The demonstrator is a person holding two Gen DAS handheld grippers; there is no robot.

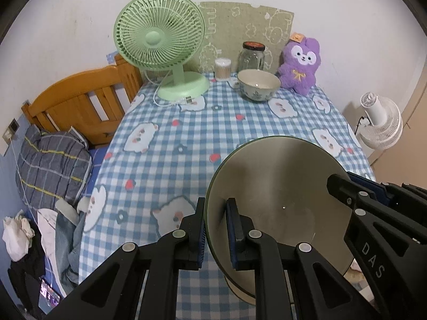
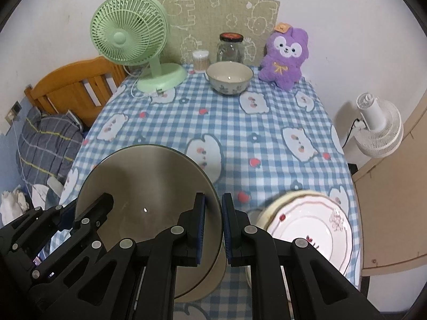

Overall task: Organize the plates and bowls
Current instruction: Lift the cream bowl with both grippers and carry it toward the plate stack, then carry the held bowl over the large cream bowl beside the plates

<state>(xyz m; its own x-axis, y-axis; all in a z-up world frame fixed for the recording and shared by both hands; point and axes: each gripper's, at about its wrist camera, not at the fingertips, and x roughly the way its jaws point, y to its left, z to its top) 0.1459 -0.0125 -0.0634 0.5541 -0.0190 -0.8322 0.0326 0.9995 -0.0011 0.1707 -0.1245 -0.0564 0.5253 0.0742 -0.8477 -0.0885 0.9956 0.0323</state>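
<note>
Both hand-held grippers are clamped on one large grey-green bowl [image 1: 277, 202]. The left hand-held gripper [image 1: 216, 230] pinches the bowl's left rim, one pad outside, one inside; the right hand-held gripper [image 2: 213, 225] pinches the opposite rim likewise. The bowl appears raised off the bench [image 2: 267, 122], tilted slightly. Just right of the right gripper lies a floral plate [image 2: 309, 226], seemingly on another dish. Well ahead, at the bench's far edge, stands a patterned bowl [image 2: 229, 77], flanked by a green fan [image 2: 128, 37], a jar [image 2: 230, 48] and a purple plush [image 2: 285, 56]. Judgement: keep both grips level and matched, and clear the plate's edge when lowering.
</note>
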